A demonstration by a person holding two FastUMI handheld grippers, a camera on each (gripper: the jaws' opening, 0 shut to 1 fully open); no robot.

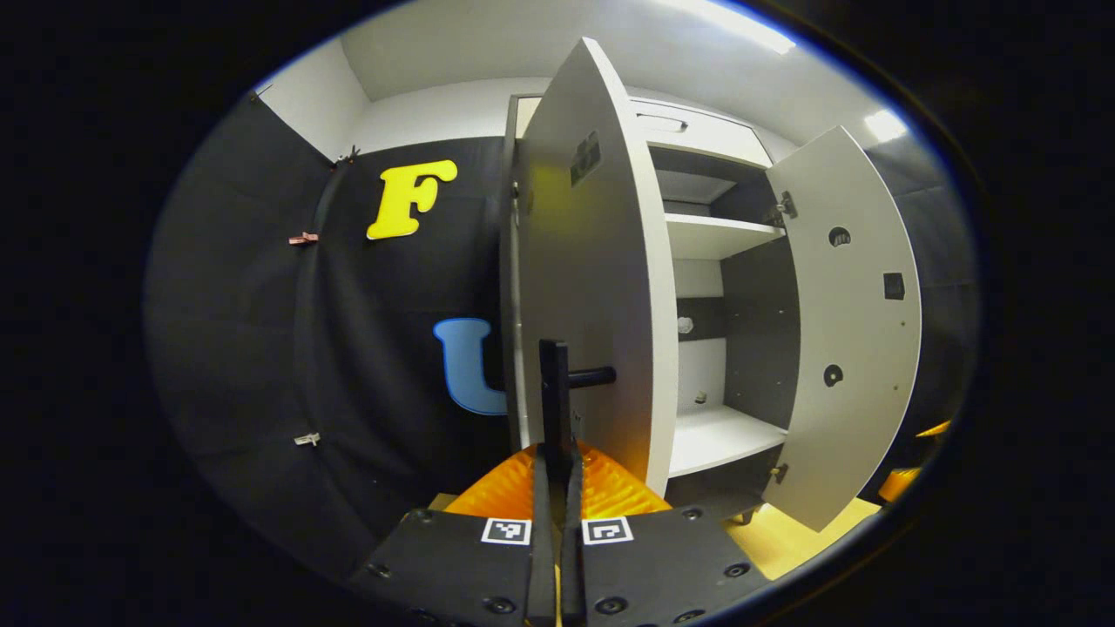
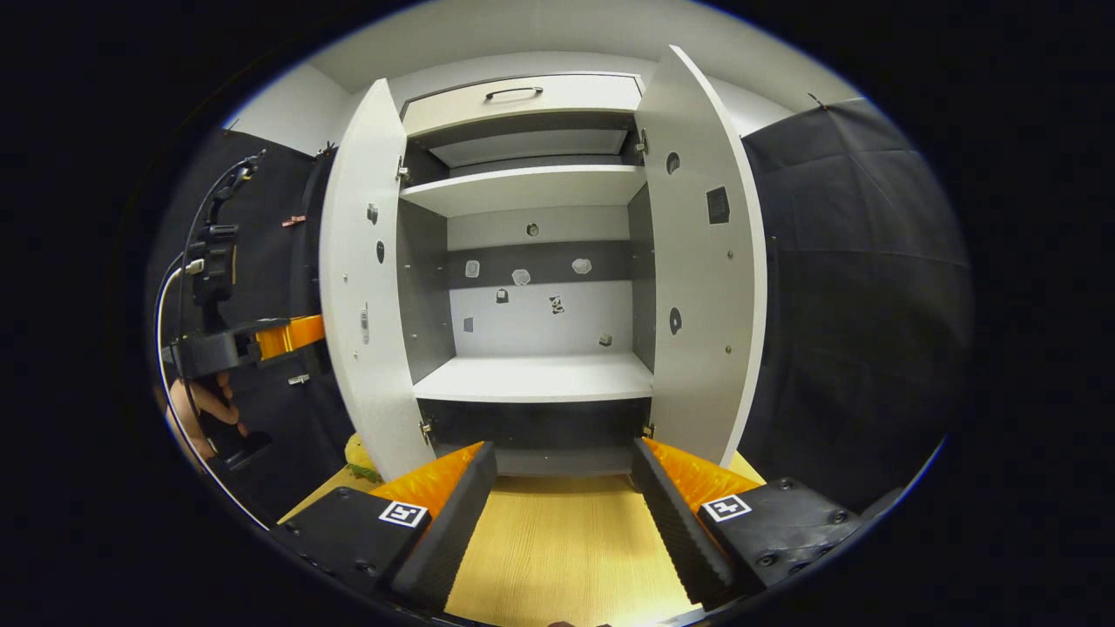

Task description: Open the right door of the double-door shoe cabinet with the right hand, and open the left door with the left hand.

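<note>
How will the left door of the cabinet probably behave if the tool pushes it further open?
The left door is probably stiff: it looks like a flat, rigid panel. It should swing, not slide, since hinges show at its inner edge. It likely moves easily; the left tool, shut on the thin handle, appears to hold it wide open.

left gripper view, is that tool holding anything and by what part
Yes: the left tool is shut on the left door's handle, its vertical bar. The right tool is open, holding nothing.
</note>
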